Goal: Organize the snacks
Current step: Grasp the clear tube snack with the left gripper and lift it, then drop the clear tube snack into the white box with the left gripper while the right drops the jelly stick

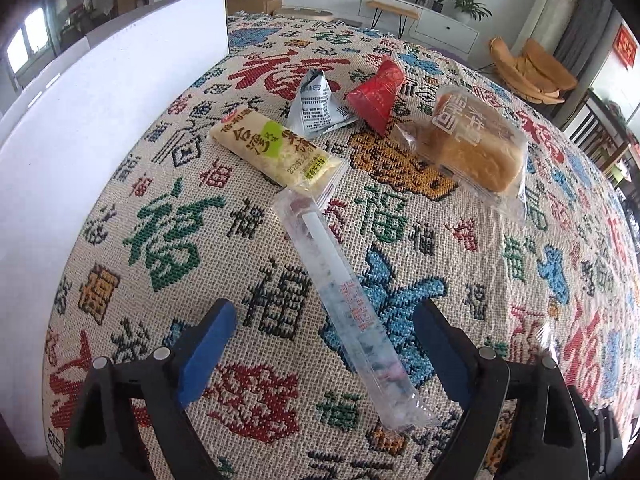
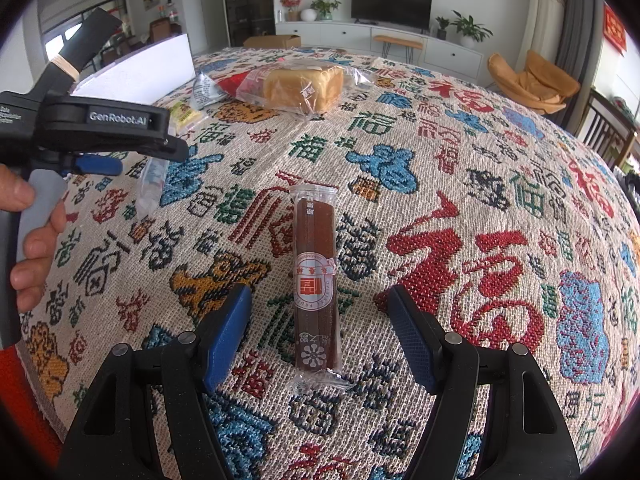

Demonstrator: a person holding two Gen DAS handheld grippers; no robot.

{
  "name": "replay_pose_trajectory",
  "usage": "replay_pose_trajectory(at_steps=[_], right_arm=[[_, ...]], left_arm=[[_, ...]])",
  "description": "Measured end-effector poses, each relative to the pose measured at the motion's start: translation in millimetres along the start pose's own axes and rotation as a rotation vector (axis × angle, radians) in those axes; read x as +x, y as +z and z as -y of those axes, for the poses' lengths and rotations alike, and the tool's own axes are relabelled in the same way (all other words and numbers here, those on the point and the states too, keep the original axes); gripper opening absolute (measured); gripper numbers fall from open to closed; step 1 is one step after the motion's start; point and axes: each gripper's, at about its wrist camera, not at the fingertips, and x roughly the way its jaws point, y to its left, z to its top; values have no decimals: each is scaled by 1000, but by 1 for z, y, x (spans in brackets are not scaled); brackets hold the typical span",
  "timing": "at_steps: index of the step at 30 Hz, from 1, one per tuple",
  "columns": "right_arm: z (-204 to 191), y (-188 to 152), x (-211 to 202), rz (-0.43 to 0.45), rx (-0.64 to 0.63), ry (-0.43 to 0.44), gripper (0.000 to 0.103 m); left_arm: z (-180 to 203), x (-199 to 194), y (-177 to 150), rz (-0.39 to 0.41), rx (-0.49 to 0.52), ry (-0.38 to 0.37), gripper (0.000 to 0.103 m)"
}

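My left gripper (image 1: 324,320) is open, its blue pads on either side of a long clear stick snack (image 1: 344,300) lying on the patterned cloth. Beyond it lie a yellow packet (image 1: 276,148), a grey triangular pouch (image 1: 316,108), a red triangular pouch (image 1: 380,92) and a wrapped bread loaf (image 1: 472,140). My right gripper (image 2: 320,308) is open around a brown fruit bar (image 2: 316,280) in clear wrap, not touching it. The left gripper (image 2: 100,164) also shows in the right wrist view, above the clear stick (image 2: 152,184). The loaf (image 2: 304,84) sits far back there.
A white box (image 1: 100,128) stands at the table's left edge; it also shows in the right wrist view (image 2: 144,72). The patterned tablecloth (image 2: 480,200) covers the whole table. A person's hand (image 2: 28,236) holds the left gripper's handle.
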Motion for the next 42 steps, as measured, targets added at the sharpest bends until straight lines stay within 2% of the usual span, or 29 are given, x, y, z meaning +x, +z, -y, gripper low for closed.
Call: replay_pose_trajectory(at_steps=[1, 2, 3, 4, 6, 8, 15, 18, 21, 23, 27, 32, 33, 34, 35, 37, 39, 42], right_arm=[[0, 0, 0, 0, 0, 0, 74], [0, 0, 0, 0, 0, 0, 74], [0, 0, 0, 0, 0, 0, 74], [0, 0, 0, 0, 0, 0, 74], [0, 0, 0, 0, 0, 0, 74], [0, 0, 0, 0, 0, 0, 74], [1, 0, 0, -1, 6, 16, 76], [3, 5, 1, -33, 4, 49, 79], [7, 21, 4, -163, 6, 91, 77], [10, 32, 4, -218, 14, 115, 76], [5, 48, 3, -259, -62, 65, 74], [-7, 54, 13, -311, -120, 30, 61], [-8, 55, 17, -326, -116, 25, 52], [-8, 55, 22, -345, -108, 28, 38], [-6, 54, 24, -360, -97, 37, 32], [-4, 54, 25, -365, -74, 57, 28], [-2, 55, 24, -366, -57, 82, 19], [4, 58, 20, -353, -29, 99, 19]], left_arm=[[2, -1, -2, 12, 35, 15, 69], [4, -2, -4, 21, 79, 26, 62], [5, -5, -6, 33, 116, 24, 38], [2, -8, -8, 38, 135, 29, 25], [-11, -13, -12, 35, 120, -8, 18], [-28, -21, -20, 33, 100, -86, 18], [-73, -68, -60, 76, 63, -250, 18], [-84, -91, -76, 100, 68, -266, 18], [-90, -111, -82, 128, 65, -277, 18], [-98, -123, -87, 150, 44, -292, 18], [-110, -143, -93, 194, 15, -302, 18], [-125, -156, -97, 213, -28, -316, 18], [-129, -157, -98, 216, -37, -317, 18], [-133, -159, -99, 218, -46, -318, 18], [-136, -161, -99, 220, -55, -320, 18], [-144, -164, -101, 227, -76, -329, 18], [-152, -166, -102, 235, -96, -339, 18], [-159, -171, -103, 247, -118, -354, 18]])
